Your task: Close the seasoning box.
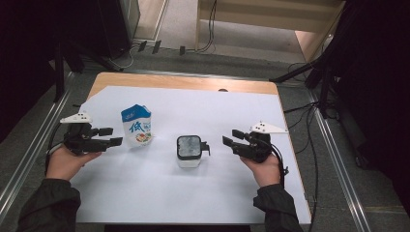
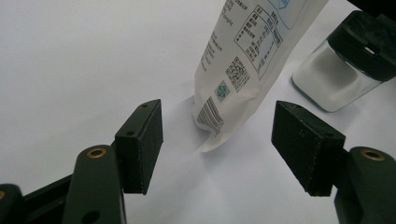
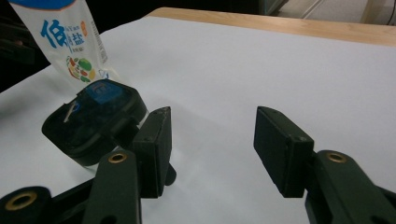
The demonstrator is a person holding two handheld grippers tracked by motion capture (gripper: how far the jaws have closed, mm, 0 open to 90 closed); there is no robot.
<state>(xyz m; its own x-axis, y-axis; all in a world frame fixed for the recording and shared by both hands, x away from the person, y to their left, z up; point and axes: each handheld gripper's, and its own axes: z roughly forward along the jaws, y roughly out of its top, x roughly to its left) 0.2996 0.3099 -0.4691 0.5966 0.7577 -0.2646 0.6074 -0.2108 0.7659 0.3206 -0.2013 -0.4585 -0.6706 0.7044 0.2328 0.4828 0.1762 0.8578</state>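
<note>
The left gripper (image 1: 110, 137) sits with its jaws wide apart and empty; the salt bag (image 1: 137, 126) stands upright directly ahead of them, just beyond the pad tips. In the left gripper view the bag's lower corner (image 2: 212, 140) lies between the two pads, slightly toward the right one. The right gripper (image 1: 231, 138) is likewise spread wide and holds nothing, with the lidded jar (image 1: 189, 151) near it, ahead and to its left.

The step in hand appears to be a grasp of the bag. Advance the left gripper until the pads flank the bag's body (not only the folded corner), then close slowly and squarely.

The bag is a thin, glossy white plastic pouch with a blue top and printed labels; it will likely crease and yield under pressure. The jar is clear, rigid and square-shouldered, part-filled with white grains, capped by a dark flip lid. The white sheet (image 1: 232, 106) beneath is smooth and matte.
</note>
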